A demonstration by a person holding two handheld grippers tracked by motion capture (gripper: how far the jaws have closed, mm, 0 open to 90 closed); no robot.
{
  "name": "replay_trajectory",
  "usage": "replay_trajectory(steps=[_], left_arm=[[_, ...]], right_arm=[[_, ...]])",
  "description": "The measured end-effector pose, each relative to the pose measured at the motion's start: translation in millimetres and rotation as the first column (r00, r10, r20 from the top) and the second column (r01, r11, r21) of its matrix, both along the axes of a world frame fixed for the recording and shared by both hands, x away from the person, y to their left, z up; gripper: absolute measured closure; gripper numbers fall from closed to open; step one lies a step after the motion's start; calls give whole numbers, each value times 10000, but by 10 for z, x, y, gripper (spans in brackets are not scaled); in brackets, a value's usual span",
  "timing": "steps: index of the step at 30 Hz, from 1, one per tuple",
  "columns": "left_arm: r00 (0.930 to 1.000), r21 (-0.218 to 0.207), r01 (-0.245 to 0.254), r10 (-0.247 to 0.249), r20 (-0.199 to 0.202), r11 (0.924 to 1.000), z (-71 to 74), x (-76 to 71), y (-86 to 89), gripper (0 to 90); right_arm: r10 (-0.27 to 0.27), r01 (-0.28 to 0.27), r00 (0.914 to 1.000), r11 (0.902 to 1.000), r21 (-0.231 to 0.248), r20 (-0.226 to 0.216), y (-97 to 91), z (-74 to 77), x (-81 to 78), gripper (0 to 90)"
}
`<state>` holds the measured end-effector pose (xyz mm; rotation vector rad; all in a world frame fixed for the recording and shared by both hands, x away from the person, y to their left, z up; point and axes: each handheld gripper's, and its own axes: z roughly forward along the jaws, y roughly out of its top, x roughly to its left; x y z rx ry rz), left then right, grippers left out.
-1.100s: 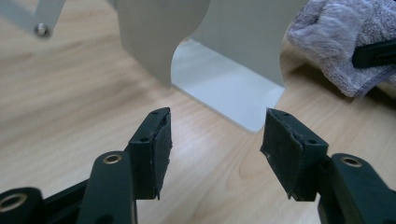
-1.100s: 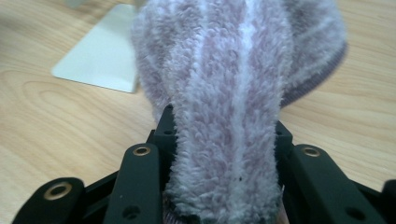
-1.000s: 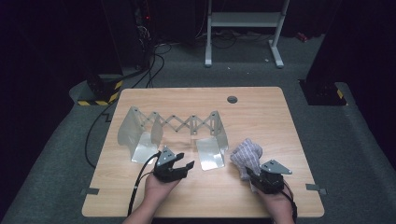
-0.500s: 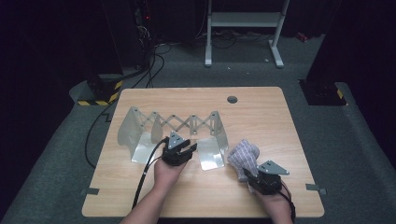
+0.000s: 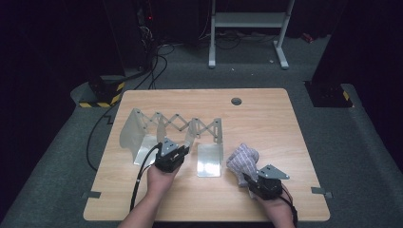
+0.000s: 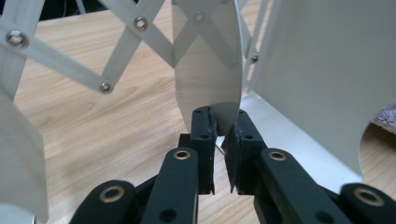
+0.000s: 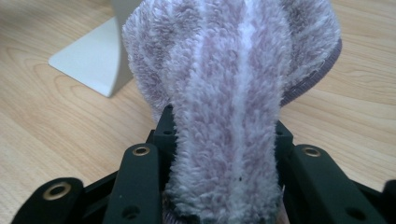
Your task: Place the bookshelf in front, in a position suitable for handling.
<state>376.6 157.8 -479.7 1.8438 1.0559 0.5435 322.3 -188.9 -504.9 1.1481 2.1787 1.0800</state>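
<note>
The left gripper (image 6: 223,135) has just been closing and now pinches a rounded plate of the scissor-linked metal rack (image 5: 142,128) on the wooden table (image 5: 266,114), while the right gripper (image 7: 224,140) clamps a fluffy striped cloth (image 7: 233,84) beside it.

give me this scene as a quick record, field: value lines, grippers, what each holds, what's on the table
left gripper: jaws have just been closing, now pinching the lower edge of a divider plate
rack: metal accordion file rack, stretched out on the table
right gripper: shut on a fuzzy striped cloth
cloth position: bunched, right of the rack's right end plate
surface: light wood, with a round hole near the far edge
</note>
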Motion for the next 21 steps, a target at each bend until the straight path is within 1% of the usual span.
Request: replay_trajectory(steps=[1, 2, 3, 5, 7, 9, 12, 14, 16, 17, 18, 19, 21], left_arm=[[10000, 2, -41, 41, 14, 10000, -4, -4, 8, 815], [10000, -86, -63, 63, 0, 9999, -9, -8, 15, 797], [10000, -108, -25, 25, -23, 9999, -12, -12, 27, 767], [9999, -287, 45, -48, -122, 9996, -27, -47, 47, 674], [9998, -300, 143, -148, -162, 9994, -58, -127, 92, 618], [9995, -374, 200, -209, -223, 9991, -103, -245, 157, 569], [9994, -547, 261, -273, -212, 9982, -191, -457, 274, 537], [9991, -592, 316, -331, -249, 9977, -253, -562, 339, 515], [9987, -670, 362, -386, -339, 9971, -281, -607, 403, 508], [9986, -832, 340, -372, -374, 9960, -285, -616, 423, 502], [9987, -890, 346, -378, -336, 9954, -288, -621, 441, 497], [9992, -856, 325, -343, -191, 9958, -300, -620, 449, 497], [9993, -834, 321, -337, -177, 9960, -308, -613, 448, 497]], right_arm=[[65, -65, 10000, 10000, -15, -30, 12, -1, -3, 603], [146, -146, 9999, 9999, -51, -31, 25, -3, -5, 603], [223, -223, 9997, 9997, -47, -57, 39, -2, -10, 602], [341, -341, 9994, 9994, -12, -106, 78, 5, -24, 599], [446, -446, 9989, 9990, 11, -156, 112, 10, -36, 598], [632, -632, 9978, 9980, -25, -195, 164, 10, -45, 596], [811, -818, 9959, 9965, -157, -389, 264, -12, -47, 594], [899, -917, 9945, 9952, -330, -534, 328, -38, -30, 592], [953, -991, 9933, 9934, -578, -652, 391, -64, -4, 586], [945, -992, 9934, 9924, -730, -652, 418, -74, 12, 582], [890, -945, 9936, 9924, -794, -698, 443, -84, 27, 577], [889, -952, 9932, 9919, -836, -756, 464, -97, 44, 571], [898, -972, 9926, 9912, -901, -822, 495, -121, 67, 564]])
